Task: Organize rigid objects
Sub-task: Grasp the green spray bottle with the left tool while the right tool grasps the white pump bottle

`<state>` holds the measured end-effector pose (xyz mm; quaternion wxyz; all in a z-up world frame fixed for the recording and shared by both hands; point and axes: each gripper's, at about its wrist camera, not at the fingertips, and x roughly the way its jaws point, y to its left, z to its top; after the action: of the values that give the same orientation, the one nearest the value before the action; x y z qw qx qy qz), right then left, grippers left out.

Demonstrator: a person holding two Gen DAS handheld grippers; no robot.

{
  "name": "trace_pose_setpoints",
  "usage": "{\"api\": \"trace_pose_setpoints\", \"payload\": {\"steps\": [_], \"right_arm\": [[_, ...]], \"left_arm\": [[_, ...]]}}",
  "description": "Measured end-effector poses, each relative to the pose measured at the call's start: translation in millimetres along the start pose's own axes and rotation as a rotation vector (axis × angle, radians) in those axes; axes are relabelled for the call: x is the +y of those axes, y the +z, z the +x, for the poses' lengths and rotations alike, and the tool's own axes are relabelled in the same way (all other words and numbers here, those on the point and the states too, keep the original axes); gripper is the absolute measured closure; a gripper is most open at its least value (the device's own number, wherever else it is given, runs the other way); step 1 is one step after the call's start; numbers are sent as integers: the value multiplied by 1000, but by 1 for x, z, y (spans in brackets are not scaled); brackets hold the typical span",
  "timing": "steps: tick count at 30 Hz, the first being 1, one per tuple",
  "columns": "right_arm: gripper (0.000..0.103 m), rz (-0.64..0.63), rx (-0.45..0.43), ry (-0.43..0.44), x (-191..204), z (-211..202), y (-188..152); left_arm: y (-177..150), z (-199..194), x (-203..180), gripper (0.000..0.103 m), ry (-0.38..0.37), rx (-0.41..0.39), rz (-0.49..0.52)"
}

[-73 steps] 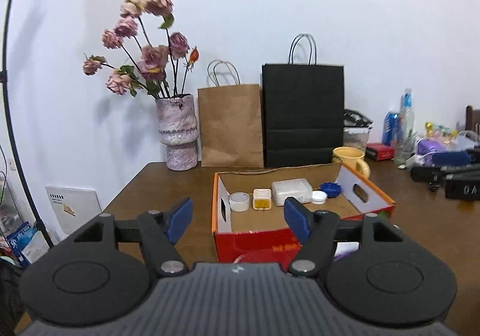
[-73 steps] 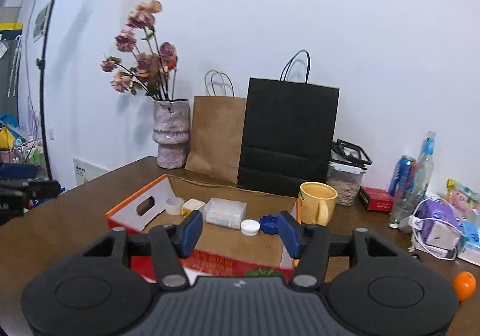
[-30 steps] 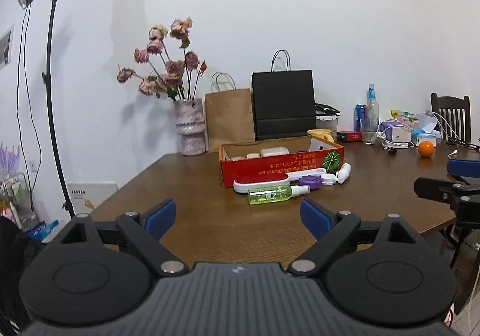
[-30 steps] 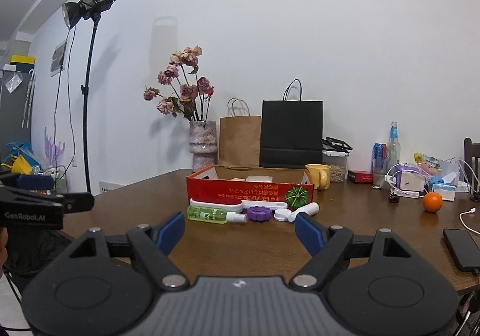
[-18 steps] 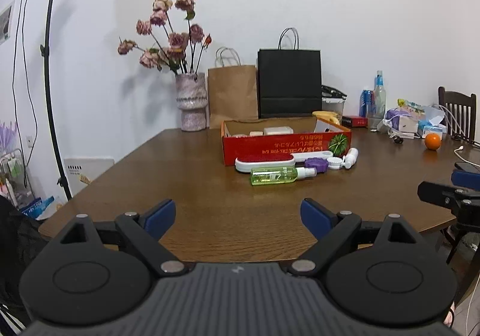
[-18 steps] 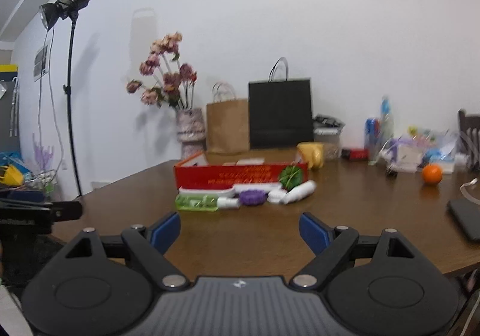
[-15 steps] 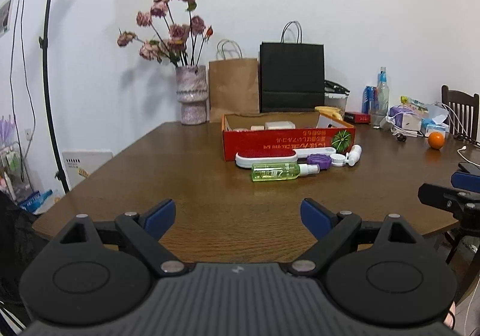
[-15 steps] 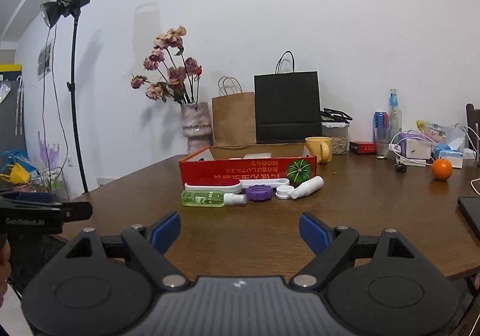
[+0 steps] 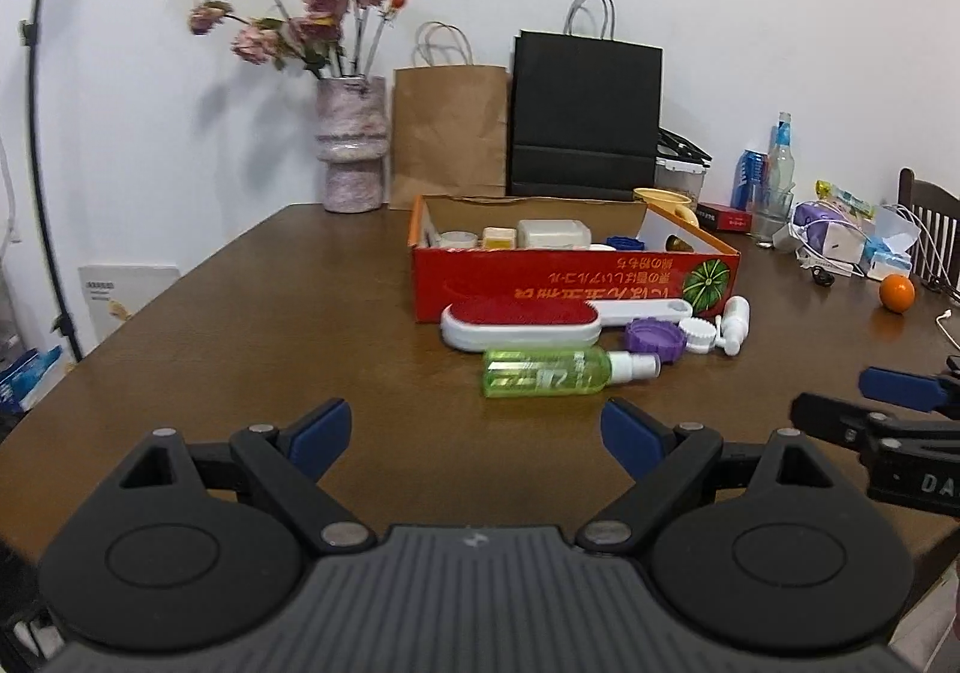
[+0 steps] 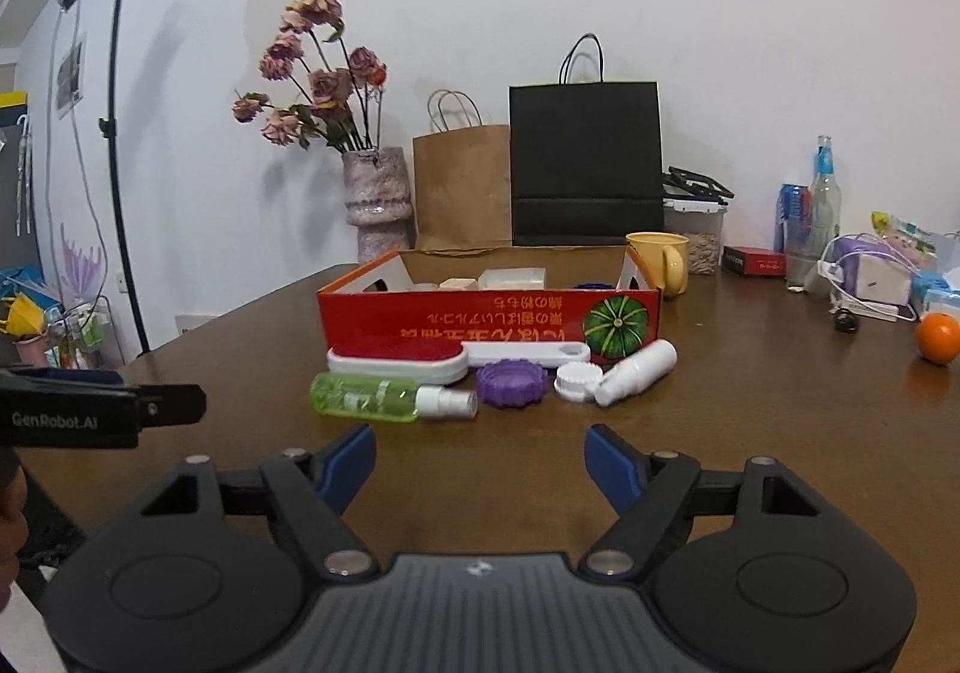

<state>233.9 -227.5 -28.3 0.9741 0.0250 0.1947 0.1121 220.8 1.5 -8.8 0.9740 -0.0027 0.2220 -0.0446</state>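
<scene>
A red cardboard box [image 9: 540,277] [image 10: 456,313] sits mid-table and holds several small white, yellow and blue items. In front of it lie a red-and-white lint brush [image 9: 521,320] [image 10: 396,359], a green spray bottle [image 9: 558,371] [image 10: 384,398], a purple lid [image 9: 654,340] [image 10: 512,382], a white lid [image 10: 577,380] and a white bottle [image 9: 735,320] [image 10: 637,373]. My left gripper [image 9: 477,430] is open and empty, short of the green bottle. My right gripper [image 10: 480,460] is open and empty, short of the row of objects.
A wooden table [image 9: 300,325] carries a vase of flowers [image 9: 351,144], a brown bag [image 9: 450,132], a black bag [image 9: 585,114], a yellow mug [image 10: 660,259] and an orange [image 10: 937,337]. Bottles, cables and clutter stand far right. A light stand [image 10: 114,132] is at left.
Both grippers pulled far back from over the box, then moved forward toward the table again. The objects in front of the box now look larger. Both stay open.
</scene>
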Motion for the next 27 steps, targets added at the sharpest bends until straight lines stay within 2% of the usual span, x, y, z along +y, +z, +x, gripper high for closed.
{"api": "trace_pose_setpoints", "payload": {"steps": [2,7,9,12,14,16,18,20,21,22,25,27], "right_arm": [[35,7,22,3,-4,19,7],[36,-12,42,6,-15,55,20],[36,-25,48,-14,-21,68,26],[36,-35,57,-74,-40,89,36],[36,-22,75,-112,-58,105,43],[37,30,101,-140,-81,125,48],[40,95,136,-149,-100,145,50],[43,145,172,-149,-115,165,50],[44,156,190,-150,-118,173,49],[48,157,202,-154,-120,179,48],[51,133,226,-174,-122,189,45],[58,131,242,-184,-124,194,43]], "left_arm": [[7,18,-5,11,-5,4,20],[21,57,-12,11,-35,9,62],[26,72,-18,11,-80,10,128],[29,95,-27,11,-196,4,301],[31,116,-31,11,-253,47,407],[31,134,-33,12,-312,111,446],[31,152,-31,24,-354,191,434],[32,169,-29,42,-333,277,408],[32,170,-26,52,-346,290,386],[32,169,-24,56,-353,308,364],[29,160,-21,55,-395,343,309],[29,162,-26,54,-381,346,283]]}}
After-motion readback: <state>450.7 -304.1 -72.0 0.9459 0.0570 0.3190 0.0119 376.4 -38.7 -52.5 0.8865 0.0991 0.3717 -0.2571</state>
